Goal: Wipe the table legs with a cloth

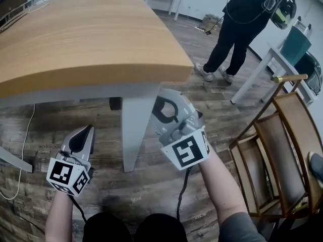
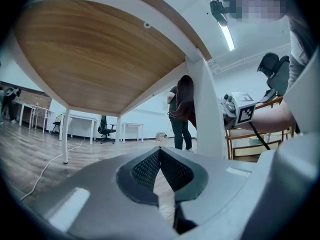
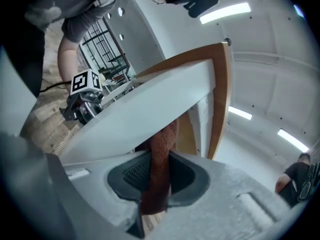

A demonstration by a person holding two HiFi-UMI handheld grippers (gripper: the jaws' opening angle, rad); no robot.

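Note:
The table leg (image 1: pixel 133 130) is a pale grey post under the wooden tabletop (image 1: pixel 86 34). My right gripper (image 1: pixel 160 105) is up against the leg's right side, just below the top, and is shut on a reddish-brown cloth (image 3: pixel 160 154). In the right gripper view the cloth runs up between the pads, pressed to the leg (image 3: pixel 140 114). The left gripper view shows the cloth (image 2: pixel 186 99) hanging beside the leg (image 2: pixel 207 119). My left gripper (image 1: pixel 87 132) is low on the leg's left, apart from it, shut and holding nothing.
Two wooden chairs (image 1: pixel 275 150) stand close on the right. A person (image 1: pixel 242 24) stands at the back right beside a white table (image 1: pixel 255 77). A white cable (image 1: pixel 26 135) trails over the wood floor on the left.

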